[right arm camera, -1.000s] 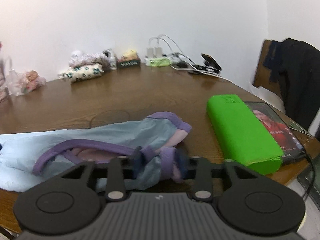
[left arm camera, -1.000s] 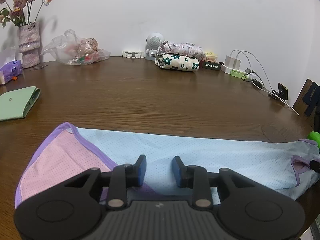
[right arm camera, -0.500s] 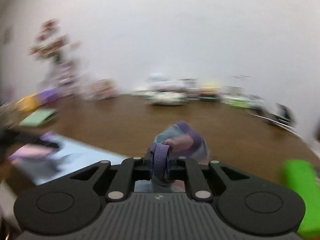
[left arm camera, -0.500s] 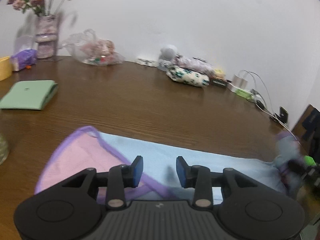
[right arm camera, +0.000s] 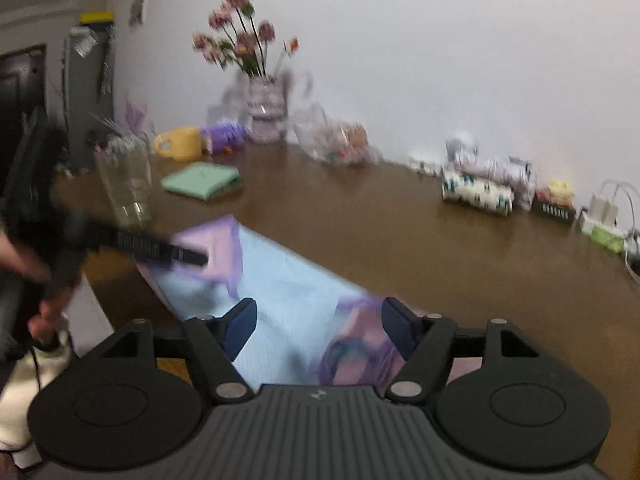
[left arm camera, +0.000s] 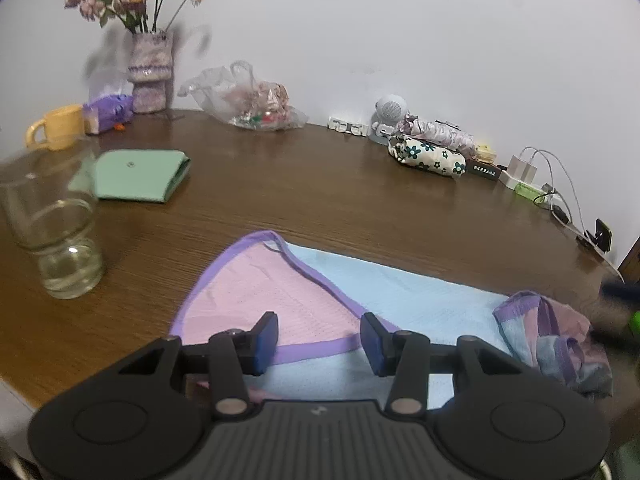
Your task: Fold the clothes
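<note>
A light blue mesh garment [left arm camera: 400, 300] with a pink panel and purple trim lies flat on the brown wooden table [left arm camera: 320, 200]. Its right end is bunched in a heap [left arm camera: 556, 344]. My left gripper [left arm camera: 319, 342] is open, low over the garment's near edge at the purple trim. In the right wrist view the garment [right arm camera: 288, 292] lies ahead and the bunched end [right arm camera: 356, 344] sits between the fingers of my open right gripper [right arm camera: 320, 328]. The left gripper [right arm camera: 160, 246] shows as a dark blur at the garment's far end.
A glass [left arm camera: 48, 232] stands left of the garment. A folded green cloth [left arm camera: 138, 174], yellow mug [left arm camera: 56, 132], flower vase [left arm camera: 150, 76], plastic bag [left arm camera: 248, 104], floral pouch [left arm camera: 428, 156] and chargers with cables [left arm camera: 528, 176] line the back. The table's near edge is just below the garment.
My right gripper carried the garment's right end leftward over the cloth and opened, dropping it in a heap. My left gripper opened wider and swung left.
</note>
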A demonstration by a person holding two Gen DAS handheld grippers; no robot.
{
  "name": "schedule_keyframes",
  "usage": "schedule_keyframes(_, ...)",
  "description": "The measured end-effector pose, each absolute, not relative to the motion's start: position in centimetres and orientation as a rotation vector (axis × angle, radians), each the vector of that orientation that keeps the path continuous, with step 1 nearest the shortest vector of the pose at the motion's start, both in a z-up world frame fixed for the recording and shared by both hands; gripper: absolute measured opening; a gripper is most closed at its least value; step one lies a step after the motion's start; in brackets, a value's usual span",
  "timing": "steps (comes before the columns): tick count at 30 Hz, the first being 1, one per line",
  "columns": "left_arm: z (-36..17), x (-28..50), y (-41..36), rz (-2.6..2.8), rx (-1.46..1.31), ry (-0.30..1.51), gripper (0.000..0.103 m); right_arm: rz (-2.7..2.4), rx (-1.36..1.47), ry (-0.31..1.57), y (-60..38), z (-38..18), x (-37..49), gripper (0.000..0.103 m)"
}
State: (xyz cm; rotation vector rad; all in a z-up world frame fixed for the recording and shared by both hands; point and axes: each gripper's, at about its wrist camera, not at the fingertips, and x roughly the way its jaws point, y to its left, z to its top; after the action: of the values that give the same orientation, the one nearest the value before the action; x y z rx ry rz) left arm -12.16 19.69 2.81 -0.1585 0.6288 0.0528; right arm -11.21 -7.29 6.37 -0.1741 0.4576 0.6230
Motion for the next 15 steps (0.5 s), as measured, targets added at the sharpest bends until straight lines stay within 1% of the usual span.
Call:
schedule_keyframes(2, 3.1, -12.9, 19.5, 0.090, -0.107, 0.642, 0.051, 0.668, -0.228, 0.474, -6.8, 7.9, -9.2, 0.071)
schedule_keyframes(5, 2.9, -13.7, 19.1, 0.158, -0.049, 0.651, 0.052, 0.796, -0.383, 0.522, -4.2, 9.5, -3.9, 0.071)
schedule_keyframes(7, 2.5, -13.7, 19.4, 0.171, -0.083, 0.667, 0.052, 0.869, -0.432, 0.568, -1.2, 8.8, 0.0, 0.070)
schedule_keyframes(10, 2.0, -13.7, 19.6, 0.220, -0.097, 0.690, 0.052, 0.962, -0.538, 0.655, 4.4, 6.2, 3.8, 0.059)
schedule_keyframes(11, 1.9, -13.8, 19.7, 0.240, -0.093, 0.688, 0.052, 0.982, -0.570, 0.674, 6.1, 5.4, 4.5, 0.052)
schedule_keyframes(12, 1.8, -13.8, 19.7, 0.253, -0.089, 0.692, 0.051, 1.003, -0.597, 0.699, 7.7, 4.7, 5.0, 0.049)
schedule_keyframes(15, 1.3, -13.3, 20.2, 0.269, -0.095, 0.716, 0.051, 1.047, -0.599, 0.750, 10.3, 3.2, 5.8, 0.047)
